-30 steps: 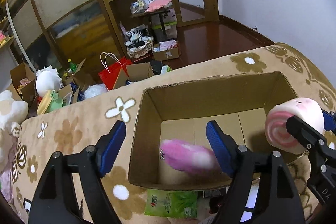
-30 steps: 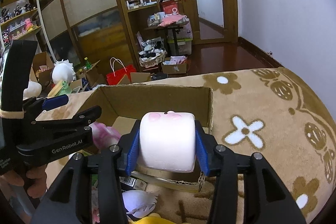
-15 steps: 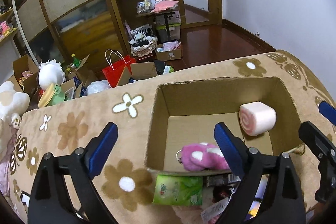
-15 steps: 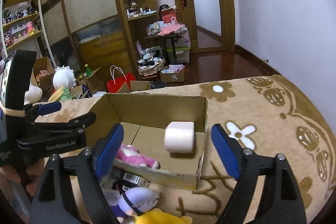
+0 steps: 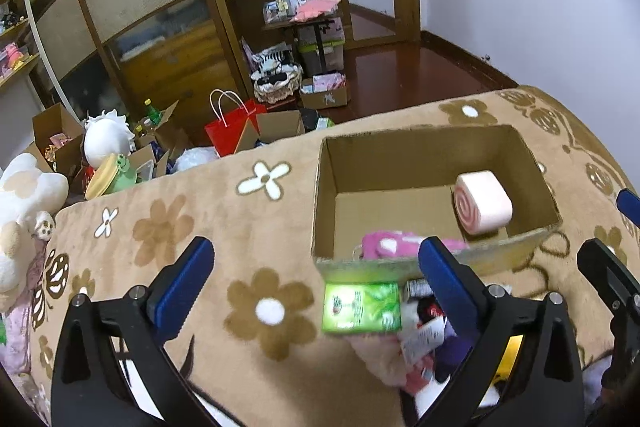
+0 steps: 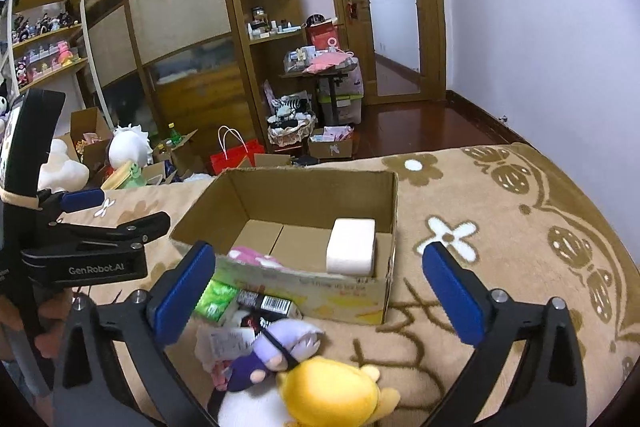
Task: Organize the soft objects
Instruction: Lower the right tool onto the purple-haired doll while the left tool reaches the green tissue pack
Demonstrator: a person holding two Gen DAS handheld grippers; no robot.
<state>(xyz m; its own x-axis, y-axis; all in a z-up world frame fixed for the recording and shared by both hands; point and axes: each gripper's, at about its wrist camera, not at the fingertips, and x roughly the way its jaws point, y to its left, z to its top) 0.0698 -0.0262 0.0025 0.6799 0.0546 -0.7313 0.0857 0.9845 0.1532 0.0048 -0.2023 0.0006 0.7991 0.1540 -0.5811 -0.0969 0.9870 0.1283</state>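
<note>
My left gripper [image 5: 316, 277] has its blue-padded jaws spreading wide with nothing pressed between them, and my right gripper [image 6: 320, 291] is likewise opening wide and carrying nothing. Ahead of both sits the open brown cardboard box [image 5: 400, 147] on the tan plush blanket with brown and white flowers [image 5: 192, 211]. Inside the box, the white cylindrical plush roll with a pink spiral end [image 5: 482, 203] lies on its side against the right wall, and the fluffy pink plush with white spots [image 5: 384, 245] lies at the near wall. Just outside the box's near wall are the green plastic packet [image 5: 362, 307] and a loose heap holding the purple plush toy [image 6: 276, 349] and the yellow plush toy [image 6: 332, 393], which are touching each other.
</note>
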